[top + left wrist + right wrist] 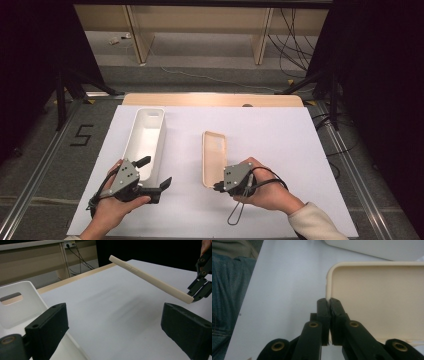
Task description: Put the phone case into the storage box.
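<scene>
A cream lid (214,157) sits at the middle of the white sheet, its hollow side up. My right gripper (218,187) is shut on the rim at its near corner (329,302). In the left gripper view the lid (150,278) hangs slanted above the sheet, with the right gripper (200,290) at its low end. A long white bin (145,140) with a handle slot lies to the left. My left gripper (156,171) stands open at the bin's near right corner, with nothing between its wide-set jaws (115,325).
The white sheet (270,150) covers a wooden table whose far edge (210,99) shows beyond it. Stand legs (62,95) and cables (295,45) are on the floor behind. A person's jeans (227,290) border the sheet's near side.
</scene>
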A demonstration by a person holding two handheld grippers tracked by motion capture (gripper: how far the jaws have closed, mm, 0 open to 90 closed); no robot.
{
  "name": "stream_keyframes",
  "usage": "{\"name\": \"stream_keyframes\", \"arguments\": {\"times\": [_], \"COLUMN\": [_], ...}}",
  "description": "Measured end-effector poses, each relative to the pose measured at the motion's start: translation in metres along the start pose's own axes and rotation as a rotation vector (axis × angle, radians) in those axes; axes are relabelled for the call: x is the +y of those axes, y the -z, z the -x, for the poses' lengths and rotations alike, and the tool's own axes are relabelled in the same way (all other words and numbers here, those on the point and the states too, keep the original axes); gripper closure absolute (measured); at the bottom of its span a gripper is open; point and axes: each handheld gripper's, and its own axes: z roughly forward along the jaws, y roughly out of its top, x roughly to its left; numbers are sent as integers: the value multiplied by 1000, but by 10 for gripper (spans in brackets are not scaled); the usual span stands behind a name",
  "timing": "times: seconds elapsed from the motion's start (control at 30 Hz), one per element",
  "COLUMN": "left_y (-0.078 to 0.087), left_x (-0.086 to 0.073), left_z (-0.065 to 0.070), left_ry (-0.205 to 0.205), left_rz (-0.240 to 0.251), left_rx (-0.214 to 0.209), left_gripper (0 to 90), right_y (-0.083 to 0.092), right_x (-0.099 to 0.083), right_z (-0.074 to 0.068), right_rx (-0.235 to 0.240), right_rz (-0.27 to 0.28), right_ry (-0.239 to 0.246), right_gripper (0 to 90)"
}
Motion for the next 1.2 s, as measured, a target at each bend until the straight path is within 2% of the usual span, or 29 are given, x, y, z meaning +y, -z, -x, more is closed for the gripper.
{"name": "stream_keyframes", "arguments": {"times": [0.27,0.37,0.5,0.77,0.93,1.2], "left_y": [-3,-8,-19,-38,-52,-71], "left_x": [7,12,19,37,48,60], "left_z": [3,4,4,0,3,7], "left_ry": [28,21,26,41,40,42], "left_rz": [3,-1,-27,-41,-66,-101], "left_rx": [-11,-13,-19,-27,-29,-35], "left_gripper": [94,99,107,108,81,90], "right_y": [-1,-1,-1,-3,-5,-5], "right_x": [1,1,0,0,1,0], "right_z": [-3,-5,-6,-8,-9,-8], "right_rx": [2,5,2,8,10,-1], "right_rz": [4,3,6,6,10,12], "right_ry": [2,6,6,1,0,4], "right_gripper": [883,883,883,883,883,883]}}
